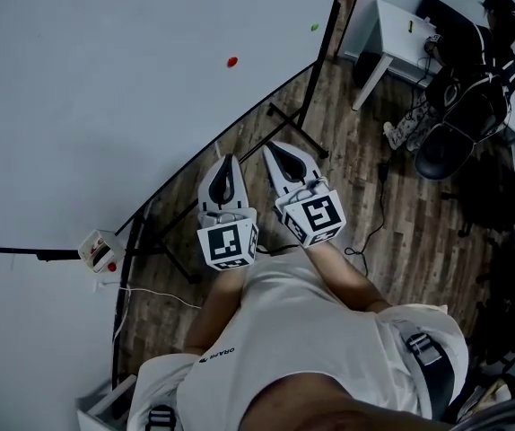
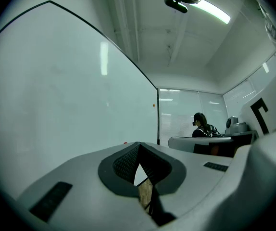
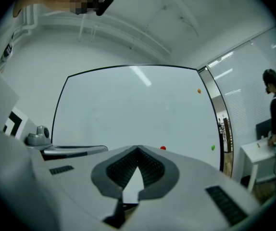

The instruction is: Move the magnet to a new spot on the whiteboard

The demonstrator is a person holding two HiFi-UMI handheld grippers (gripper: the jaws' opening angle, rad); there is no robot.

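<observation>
A small red magnet point(image 1: 231, 62) sticks on the big whiteboard point(image 1: 105, 79), with a green magnet point(image 1: 314, 27) further along near the board's edge. Both grippers are held side by side in front of the person's chest, well short of the board. My left gripper point(image 1: 231, 160) is shut with nothing in it, and so is my right gripper point(image 1: 272, 149). In the right gripper view the red magnet point(image 3: 163, 148) shows just over the shut tips point(image 3: 138, 149), with the green magnet point(image 3: 213, 147) and an orange magnet point(image 3: 199, 91) to the right. In the left gripper view the whiteboard point(image 2: 56, 105) fills the left side.
The whiteboard's black stand legs point(image 1: 298, 135) spread over the wooden floor. A small white and red object point(image 1: 100, 250) sits on the board's ledge. A white desk point(image 1: 392, 25) and a seated person point(image 1: 473, 70) are at the far right. A cable point(image 1: 376, 214) lies on the floor.
</observation>
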